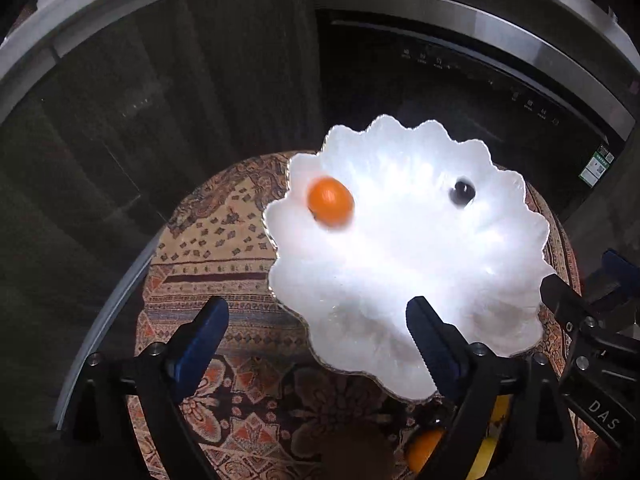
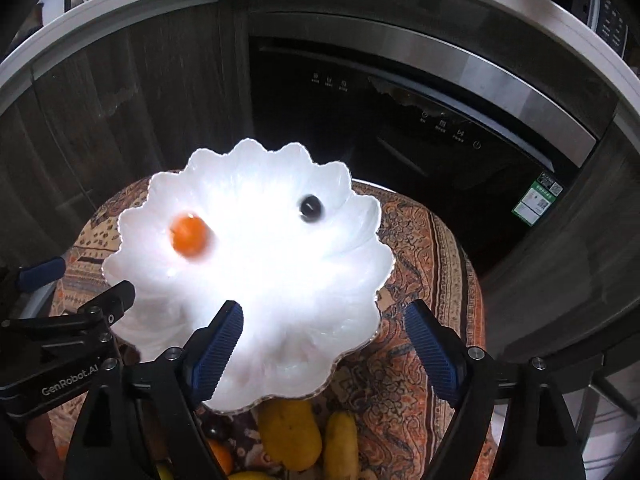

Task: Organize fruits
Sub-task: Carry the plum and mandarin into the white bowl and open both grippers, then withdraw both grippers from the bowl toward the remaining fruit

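Note:
A white scalloped dish (image 1: pixel 500 320) (image 2: pixel 132 216) sits on a small round table with a patterned cloth. In it lie a small orange fruit (image 1: pixel 331 201) (image 2: pixel 190 236), blurred, and a dark round fruit (image 1: pixel 462 191) (image 2: pixel 311 207). My left gripper (image 1: pixel 318 332) is open and empty, its right finger over the dish's near rim. My right gripper (image 2: pixel 324 334) is open and empty, its left finger over the dish's near part. More fruit lies below the dish's near edge: yellow ones (image 2: pixel 290 432) and an orange one (image 1: pixel 426 448) (image 2: pixel 222 458).
The patterned cloth (image 1: pixel 224 240) (image 2: pixel 424 264) covers the table. Dark wood cabinets (image 1: pixel 160 100) and a black built-in appliance (image 2: pixel 400 128) stand behind, under a pale countertop edge. Each gripper shows in the other's view: the right one (image 1: pixel 592 320), the left one (image 2: pixel 72 320).

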A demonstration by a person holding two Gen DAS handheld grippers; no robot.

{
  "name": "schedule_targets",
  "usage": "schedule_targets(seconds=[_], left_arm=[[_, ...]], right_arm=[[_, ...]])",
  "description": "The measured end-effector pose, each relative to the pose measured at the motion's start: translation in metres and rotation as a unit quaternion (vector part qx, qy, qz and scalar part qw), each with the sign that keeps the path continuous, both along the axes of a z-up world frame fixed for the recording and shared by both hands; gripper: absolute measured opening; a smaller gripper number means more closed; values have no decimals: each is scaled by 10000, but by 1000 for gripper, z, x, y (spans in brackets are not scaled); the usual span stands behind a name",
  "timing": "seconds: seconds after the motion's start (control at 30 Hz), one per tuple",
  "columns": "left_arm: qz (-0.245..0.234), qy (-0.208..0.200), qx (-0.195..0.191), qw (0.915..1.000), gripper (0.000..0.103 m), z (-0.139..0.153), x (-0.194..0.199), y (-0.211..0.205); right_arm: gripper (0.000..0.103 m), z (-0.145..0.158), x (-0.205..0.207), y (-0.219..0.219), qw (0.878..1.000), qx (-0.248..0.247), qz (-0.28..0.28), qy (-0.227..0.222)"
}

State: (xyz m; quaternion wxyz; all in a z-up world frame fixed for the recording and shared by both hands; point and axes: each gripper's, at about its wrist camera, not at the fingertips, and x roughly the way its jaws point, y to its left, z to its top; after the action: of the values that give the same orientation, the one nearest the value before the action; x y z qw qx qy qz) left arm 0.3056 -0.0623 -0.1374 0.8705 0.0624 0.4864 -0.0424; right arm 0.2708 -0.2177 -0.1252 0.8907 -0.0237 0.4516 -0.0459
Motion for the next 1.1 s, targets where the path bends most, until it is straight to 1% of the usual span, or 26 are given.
schedule_targets(seconds=[0.13,0.3,0.6,0.87,1.1], left_arm=[[12,-91,16,10000,94,11,-11,3],[-23,-192,58,9998,95,23,-30,4],[-25,-275,109,9996,95,43,-59,6],[-31,-286,81,9996,95,49,-84,8],[4,-205,94,9997,95,42,-101,10]], right_arm=[[84,9,-10,-1,10000,14,-41,-54],[84,20,-27,0,9997,18,-65,-238],[84,34,-58,1,9991,116,-125,-390],[84,43,-81,1,9989,151,-157,-416],[84,39,-97,3,9991,186,-128,-365]])
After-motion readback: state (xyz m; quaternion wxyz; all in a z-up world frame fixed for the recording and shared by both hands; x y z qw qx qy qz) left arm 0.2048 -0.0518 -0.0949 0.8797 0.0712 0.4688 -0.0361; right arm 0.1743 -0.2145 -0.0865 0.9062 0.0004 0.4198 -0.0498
